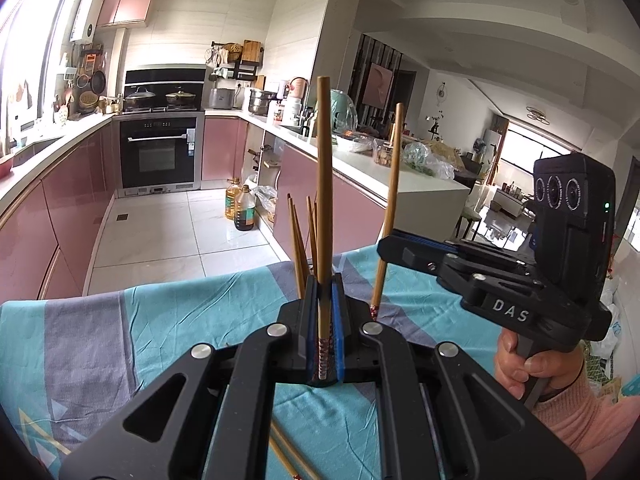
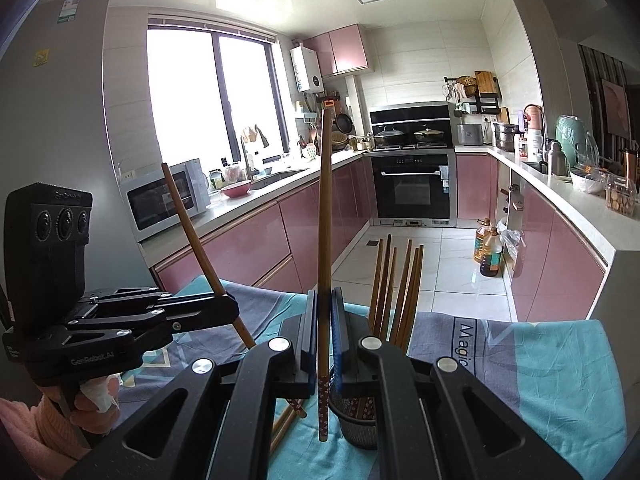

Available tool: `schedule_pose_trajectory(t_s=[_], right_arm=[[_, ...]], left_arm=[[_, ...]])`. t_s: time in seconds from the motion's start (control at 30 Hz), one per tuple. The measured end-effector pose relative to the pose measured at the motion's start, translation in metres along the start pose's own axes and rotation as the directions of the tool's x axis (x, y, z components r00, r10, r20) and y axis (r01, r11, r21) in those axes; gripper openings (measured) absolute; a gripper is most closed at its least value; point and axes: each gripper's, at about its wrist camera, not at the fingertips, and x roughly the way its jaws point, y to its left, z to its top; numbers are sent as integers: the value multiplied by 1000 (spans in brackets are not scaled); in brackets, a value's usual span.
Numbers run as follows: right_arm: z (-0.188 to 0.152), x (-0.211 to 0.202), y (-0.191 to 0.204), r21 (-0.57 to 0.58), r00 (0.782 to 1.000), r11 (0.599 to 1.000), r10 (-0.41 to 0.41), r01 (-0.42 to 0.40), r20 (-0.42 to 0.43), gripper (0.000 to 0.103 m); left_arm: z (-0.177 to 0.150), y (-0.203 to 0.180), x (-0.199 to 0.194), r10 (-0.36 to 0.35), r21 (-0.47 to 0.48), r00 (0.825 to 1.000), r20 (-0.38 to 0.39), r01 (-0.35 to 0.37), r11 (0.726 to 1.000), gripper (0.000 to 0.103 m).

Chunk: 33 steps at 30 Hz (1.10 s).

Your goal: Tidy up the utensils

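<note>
Left wrist view: each gripper pinches one chopstick and holds it almost straight up.

In the left wrist view, the left gripper (image 1: pixel 325 300) is squeezed tight on a chopstick (image 1: pixel 324 184) that pokes up toward 12 o'clock, with its patterned end down between the blue pads. At 2 o'clock the right gripper (image 1: pixel 390 246) is squeezed tight on a second chopstick (image 1: pixel 390 200), also nearly upright. In the right wrist view, a mesh cup (image 2: pixel 360 420) stands on the blue cloth (image 2: pixel 560 380), just beside the right gripper at 5 o'clock. More chopsticks (image 2: pixel 400 292) stand in it and fan out toward 1 o'clock. A few loose chopsticks (image 2: pixel 284 428) lie on the cloth at 7 o'clock.
</note>
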Motion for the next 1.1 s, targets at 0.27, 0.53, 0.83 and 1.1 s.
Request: schedule_pose_trajectory(t_s=[0.27,0.53,0.83,1.1], right_arm=[[0,1,-1,-6,1000,1000,-8,8,2,6],[5,5,-2,-4,1000,1000,-19,20,9,6],[7,6,-8,7,999,999,-34,34,12,6],[8,13,-17,33,998,998,-54,54,14,5]], left_arm=[[6,-6,-3,-7,9,1000,20,7,1000,7],[13,-6,-4,-16,15,999,32,16,1000,7],[17,-11,-1,-11,21,999,42,11,1000,7],[18,-11,1,-3,23,999,37,2,1000,7]])
